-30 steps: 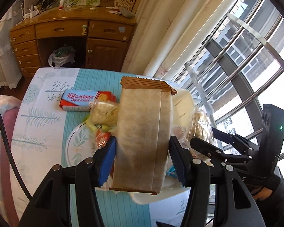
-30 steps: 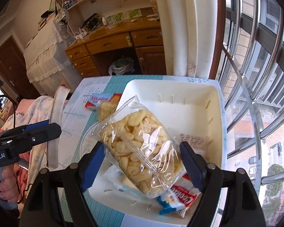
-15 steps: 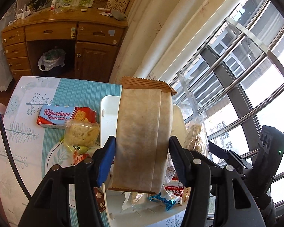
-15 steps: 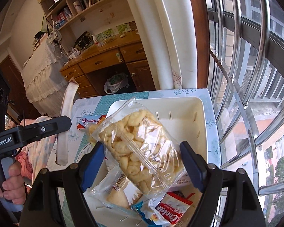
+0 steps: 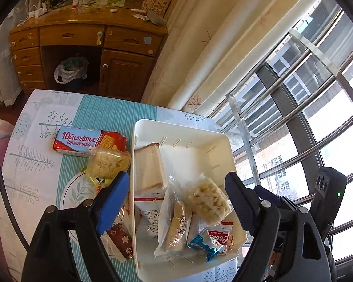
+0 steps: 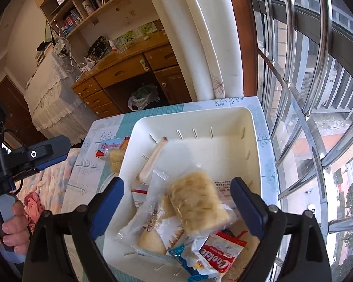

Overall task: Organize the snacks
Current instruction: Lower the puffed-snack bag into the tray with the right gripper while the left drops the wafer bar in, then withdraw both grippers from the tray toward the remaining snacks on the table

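My left gripper (image 5: 176, 188) and right gripper (image 6: 177, 195) have just been opening, nothing between them; the brown packet (image 5: 150, 169) and puff bag (image 6: 197, 204) lie in the white tray (image 5: 223, 145) at the table's window edge.

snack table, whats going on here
A person is sorting packaged snacks into a white bin on the table, with a handheld gripper in each hand. The left gripper and the right gripper have just been opening their jaws; nothing is pressed between either pair. A tan wrapped pack and a clear bag of puffed snacks now lie in the bin with other packets. A red biscuit pack and a few more snacks are on the tablecloth, outside the bin.
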Tool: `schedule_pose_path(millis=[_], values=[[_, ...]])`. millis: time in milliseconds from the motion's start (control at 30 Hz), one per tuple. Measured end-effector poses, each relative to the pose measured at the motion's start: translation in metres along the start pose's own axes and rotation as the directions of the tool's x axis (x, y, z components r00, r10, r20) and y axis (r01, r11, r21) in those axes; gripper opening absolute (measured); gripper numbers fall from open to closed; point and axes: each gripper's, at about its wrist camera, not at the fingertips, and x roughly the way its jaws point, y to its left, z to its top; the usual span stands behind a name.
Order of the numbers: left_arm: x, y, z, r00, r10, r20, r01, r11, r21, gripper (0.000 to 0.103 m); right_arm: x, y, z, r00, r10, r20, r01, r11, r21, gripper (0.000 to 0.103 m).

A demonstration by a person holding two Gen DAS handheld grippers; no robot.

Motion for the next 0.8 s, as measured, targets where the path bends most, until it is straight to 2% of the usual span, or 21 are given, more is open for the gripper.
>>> schedule_pose_path(millis=[267, 533, 800], values=[[-0.036, 0.019, -0.017, 0.999, 0.018, 0.040, -0.016, 0.999, -0.036, 0.083, -0.009, 0.015, -0.001, 0.999, 0.030, 0.021, -0.031, 0.999, 0.011, 0.094], [-0.078, 0.049, -0.042, 0.997, 0.046, 0.061, -0.042, 0.997, -0.068, 0.085, -0.010, 0.040, -0.015, 0.997, 0.083, -0.004, -0.082, 0.995, 0.050, 0.094], [-0.110, 0.086, -0.062, 0.996, 0.084, 0.033, -0.081, 0.993, -0.083, 0.085, -0.009, 0.080, -0.027, 0.996, 0.086, -0.022, -0.085, 0.994, 0.068, 0.094]])
